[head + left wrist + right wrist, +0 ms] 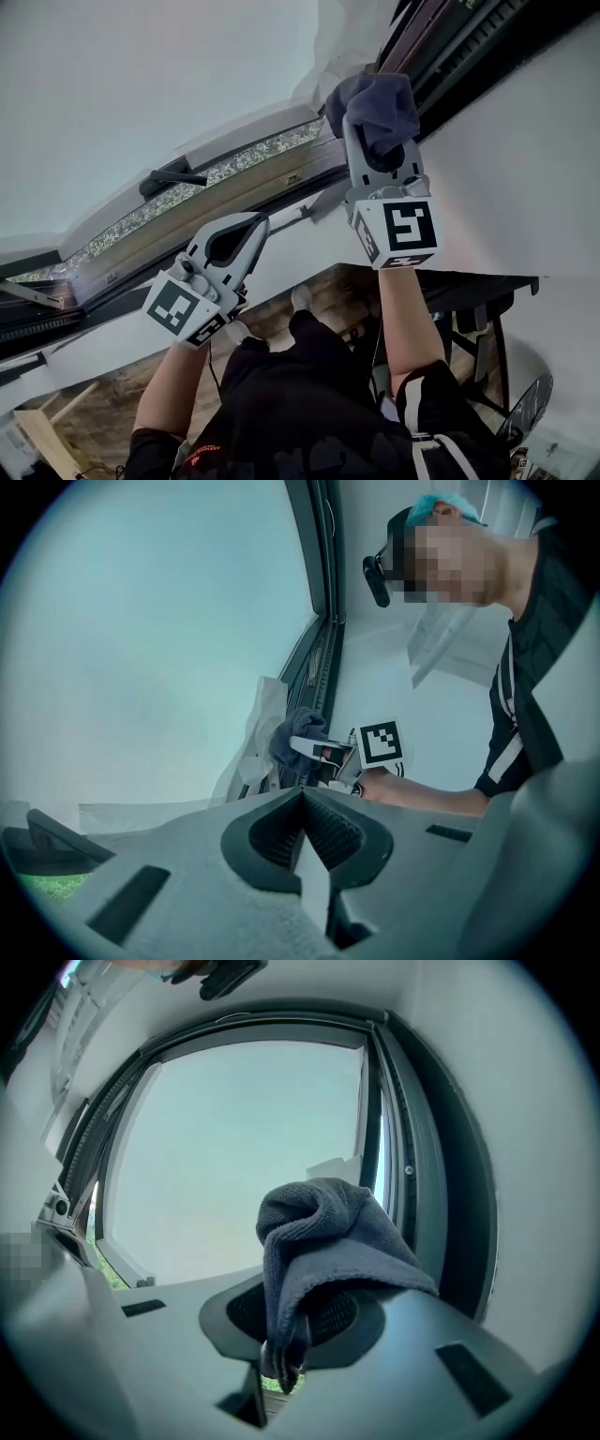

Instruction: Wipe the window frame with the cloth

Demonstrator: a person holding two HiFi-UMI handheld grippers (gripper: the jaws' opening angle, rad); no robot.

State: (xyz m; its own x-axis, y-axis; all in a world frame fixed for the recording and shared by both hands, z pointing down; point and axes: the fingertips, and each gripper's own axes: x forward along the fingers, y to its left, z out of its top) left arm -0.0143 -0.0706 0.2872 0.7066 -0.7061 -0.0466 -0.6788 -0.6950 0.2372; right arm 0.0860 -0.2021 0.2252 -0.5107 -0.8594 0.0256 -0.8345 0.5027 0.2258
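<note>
A grey-blue cloth [377, 105] is bunched in my right gripper [373, 131], which is shut on it and holds it up against the dark window frame [469, 56] at the upper right. In the right gripper view the cloth [323, 1241] drapes over the jaws of the right gripper [281, 1349], with the frame's dark upright [422, 1138] just right of it. My left gripper [251, 223] is shut and holds nothing, its tip near the lower frame rail [234, 199]. The left gripper view shows the shut left gripper [302, 797], and beyond it the cloth [298, 731] at the frame [323, 621].
A black window handle [173, 178] sticks out from the sash left of the left gripper. White wall [525, 187] borders the frame on the right. Below lie a wooden floor [103, 412], dark furniture [478, 309] and the person's legs.
</note>
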